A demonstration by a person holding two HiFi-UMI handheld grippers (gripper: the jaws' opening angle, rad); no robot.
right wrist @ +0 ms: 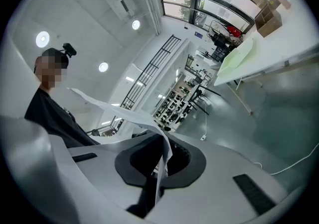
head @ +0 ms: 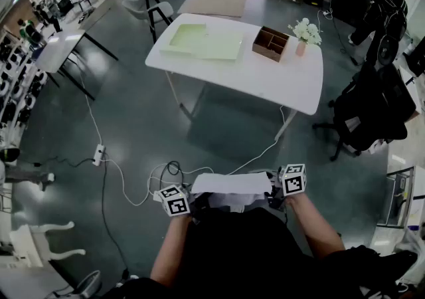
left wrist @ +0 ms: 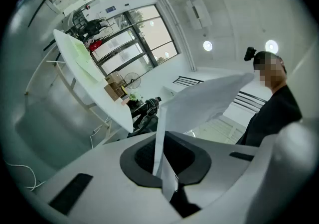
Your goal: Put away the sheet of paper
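A white sheet of paper (head: 231, 183) hangs level between both grippers, close in front of the person's body and above the floor. My left gripper (head: 189, 196) is shut on its left edge, and in the left gripper view the sheet (left wrist: 209, 98) rises out of the closed jaws. My right gripper (head: 273, 192) is shut on the right edge; the sheet (right wrist: 119, 111) runs from its jaws toward the person. A pale green open folder (head: 199, 41) lies on the white table (head: 285, 78) farther ahead.
On the table also stand a brown wooden organiser box (head: 270, 43) and a small vase of white flowers (head: 305, 32). Cables and a power strip (head: 99, 154) lie on the grey floor between me and the table. A black office chair (head: 372, 111) stands at the right.
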